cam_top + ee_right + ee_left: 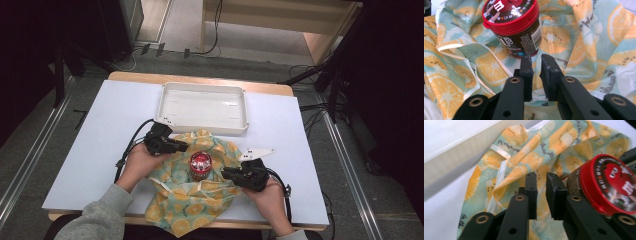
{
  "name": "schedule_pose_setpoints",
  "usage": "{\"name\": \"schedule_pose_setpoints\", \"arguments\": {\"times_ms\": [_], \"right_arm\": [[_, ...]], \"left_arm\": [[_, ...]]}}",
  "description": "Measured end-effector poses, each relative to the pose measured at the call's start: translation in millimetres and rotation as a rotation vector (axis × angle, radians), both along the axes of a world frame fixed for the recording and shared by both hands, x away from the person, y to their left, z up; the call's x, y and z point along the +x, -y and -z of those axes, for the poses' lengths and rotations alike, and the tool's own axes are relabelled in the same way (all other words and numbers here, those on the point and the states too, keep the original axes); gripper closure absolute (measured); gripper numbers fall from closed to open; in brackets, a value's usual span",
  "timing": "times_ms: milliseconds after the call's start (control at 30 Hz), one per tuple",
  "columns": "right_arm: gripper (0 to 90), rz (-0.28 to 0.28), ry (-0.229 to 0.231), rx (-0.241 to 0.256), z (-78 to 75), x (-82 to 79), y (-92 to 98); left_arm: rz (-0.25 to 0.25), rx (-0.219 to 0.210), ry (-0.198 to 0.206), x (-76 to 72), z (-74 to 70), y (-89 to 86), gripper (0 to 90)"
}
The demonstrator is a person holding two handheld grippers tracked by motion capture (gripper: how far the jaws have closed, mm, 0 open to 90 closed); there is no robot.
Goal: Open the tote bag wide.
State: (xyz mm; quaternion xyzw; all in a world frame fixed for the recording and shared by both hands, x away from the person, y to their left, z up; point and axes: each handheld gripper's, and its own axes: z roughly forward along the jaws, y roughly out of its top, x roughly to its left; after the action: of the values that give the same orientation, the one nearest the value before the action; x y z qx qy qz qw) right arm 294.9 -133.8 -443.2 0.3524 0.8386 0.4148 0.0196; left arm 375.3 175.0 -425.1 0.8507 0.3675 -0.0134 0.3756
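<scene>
Standing upright at the centre of the high view, a red-lidded M&M's candy jar [200, 166] sits on a fruit-print drawstring bag [186, 205] that is spread over the lower middle of the white counter [95, 150]. Bag cloth is pale green with orange and kiwi slices; a white drawstring [499, 170] runs along its hem in the left gripper view.

Left gripper [175, 146] lies just left of and above the jar in the high view, held in the person's left hand [140, 165]. In its own view its fingers [531, 192] stand a narrow gap apart, with a fold of the bag's rim rising between them; whether they actually pinch the cloth cannot be told. The jar's red lid [609, 185] fills the right of that view, close beside the right-hand finger.

Right gripper [231, 174] lies just right of the jar in the high view, over the bag's right edge, in the right hand [270, 197]. Its fingers [526, 72] are likewise a narrow gap apart, cloth showing between them, tips near the jar's base; grip cannot be told. Jar label is dark brown, in the upper middle of that view.

White tray [165, 100] sits at the upper centre of the counter, its near wall touching the bag's top edge.
</scene>
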Motion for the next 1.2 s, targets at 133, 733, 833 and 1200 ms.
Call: {"name": "schedule_pose_setpoints", "arguments": {"times_ms": [133, 733, 833, 1200], "right_arm": [[76.9, 0.016, -0.002, 0.007, -1.0, 2.4, 1.2], [50.2, 0.053, 0.049, 0.018, -6.0, 4.2, 12.2], [46.4, 0.067, 0.053, 0.029, -6.8, 4.9, 15.4], [42.5, 0.066, 0.036, 0.051, -6.5, 6.9, 23.3]], "left_arm": [[0.017, 0.001, 0.013, -3.5, -4.8, -1.1, 72.0], [0.081, -0.046, 0.016, -24.1, -22.9, -4.3, 49.5], [0.091, -0.050, 0.021, -27.3, -23.9, -4.6, 47.1], [0.126, -0.043, 0.030, -35.1, -24.9, -6.8, 41.3]]}}
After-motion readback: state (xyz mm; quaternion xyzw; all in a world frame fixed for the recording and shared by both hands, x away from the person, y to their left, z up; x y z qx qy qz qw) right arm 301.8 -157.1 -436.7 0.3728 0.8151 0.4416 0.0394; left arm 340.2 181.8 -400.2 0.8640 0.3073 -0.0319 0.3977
